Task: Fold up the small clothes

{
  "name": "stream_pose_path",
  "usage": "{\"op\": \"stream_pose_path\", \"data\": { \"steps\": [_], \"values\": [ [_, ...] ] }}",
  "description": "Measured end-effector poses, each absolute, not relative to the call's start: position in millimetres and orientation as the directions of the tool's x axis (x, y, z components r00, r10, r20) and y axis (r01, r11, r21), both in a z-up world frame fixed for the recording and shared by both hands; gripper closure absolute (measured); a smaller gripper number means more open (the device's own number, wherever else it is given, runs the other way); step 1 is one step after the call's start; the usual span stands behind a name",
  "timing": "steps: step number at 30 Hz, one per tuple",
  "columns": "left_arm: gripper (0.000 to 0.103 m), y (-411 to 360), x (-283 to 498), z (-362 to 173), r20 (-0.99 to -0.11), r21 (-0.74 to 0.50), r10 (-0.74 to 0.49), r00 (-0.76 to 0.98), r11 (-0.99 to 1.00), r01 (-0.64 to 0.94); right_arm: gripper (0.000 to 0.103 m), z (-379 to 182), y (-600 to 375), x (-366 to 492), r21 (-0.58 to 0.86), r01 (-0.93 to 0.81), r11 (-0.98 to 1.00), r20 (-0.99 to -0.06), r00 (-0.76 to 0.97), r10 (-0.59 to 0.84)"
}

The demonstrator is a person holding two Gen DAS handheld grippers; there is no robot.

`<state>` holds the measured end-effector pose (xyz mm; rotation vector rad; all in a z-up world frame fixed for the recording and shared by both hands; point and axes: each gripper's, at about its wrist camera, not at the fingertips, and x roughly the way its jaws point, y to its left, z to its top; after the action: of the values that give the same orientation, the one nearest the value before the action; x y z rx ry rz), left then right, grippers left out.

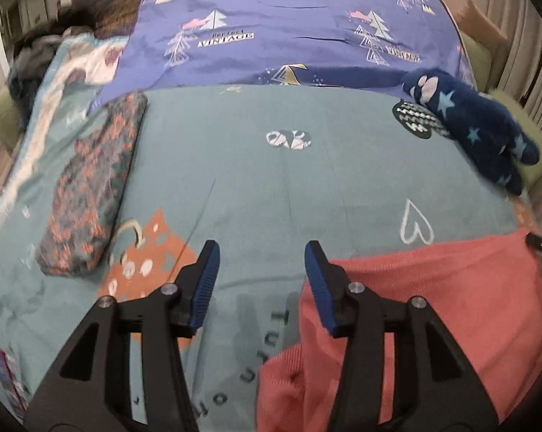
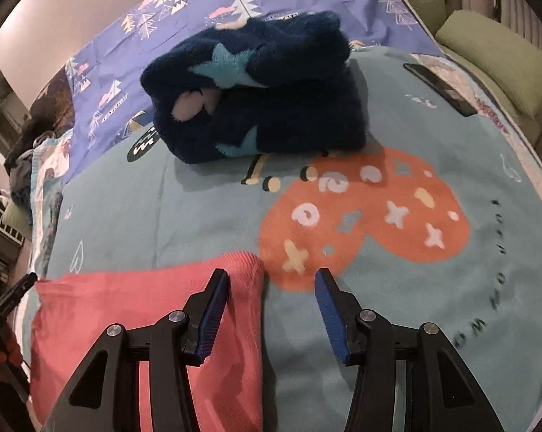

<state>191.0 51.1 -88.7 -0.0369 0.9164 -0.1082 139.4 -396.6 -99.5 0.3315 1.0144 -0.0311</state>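
A coral pink knit garment (image 1: 433, 309) lies folded flat on the teal bedspread (image 1: 271, 180); it also shows in the right wrist view (image 2: 134, 309). My left gripper (image 1: 261, 252) is open and empty, above the garment's left edge. My right gripper (image 2: 271, 279) is open and empty, above the garment's right edge, its left finger over the cloth. A folded navy fleece garment with light blue stars (image 2: 260, 90) lies beyond, seen at the right in the left wrist view (image 1: 476, 126). A folded floral garment (image 1: 94, 187) lies at the left.
A purple tree-print sheet (image 1: 289, 25) covers the far half of the bed. A dark phone or remote (image 2: 440, 88) lies near the bed's right edge. Green cushions (image 2: 501, 54) line the right side. Dark clothes (image 1: 36, 54) are piled at the far left.
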Motion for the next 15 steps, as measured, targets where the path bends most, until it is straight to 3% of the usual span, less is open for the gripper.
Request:
{"op": "stream_pose_path", "data": {
  "steps": [5, 7, 9, 12, 15],
  "values": [
    [0.049, 59.1, 166.7, -91.0, -0.789, -0.244, -0.295, 0.539, 0.955, 0.167, 0.052, -80.5, -393.3, 95.8, 0.315, 0.12, 0.941, -0.802, 0.563, 0.197],
    [0.049, 49.6, 160.9, -103.2, -0.812, -0.247, -0.319, 0.489, 0.947, 0.207, 0.05, -76.9, -384.7, 73.4, 0.346, 0.058, 0.937, -0.786, 0.563, 0.255],
    [0.088, 37.9, 157.9, -117.6, -0.843, -0.187, -0.273, 0.463, 0.957, 0.223, 0.048, -84.9, -375.7, 60.5, 0.334, 0.033, 0.942, -0.808, 0.524, 0.268],
    [0.089, 40.1, 151.8, -114.5, -0.823, -0.121, -0.203, 0.53, 0.975, 0.186, 0.048, -103.3, -370.4, 48.1, 0.154, 0.092, 0.984, -0.869, 0.487, 0.091],
    [0.092, 56.6, 140.8, -102.8, -0.809, -0.075, -0.103, 0.578, 0.995, 0.072, 0.048, -93.3, -378.8, 26.9, 0.172, 0.17, 0.97, -0.852, 0.521, 0.06]
  ]
}}
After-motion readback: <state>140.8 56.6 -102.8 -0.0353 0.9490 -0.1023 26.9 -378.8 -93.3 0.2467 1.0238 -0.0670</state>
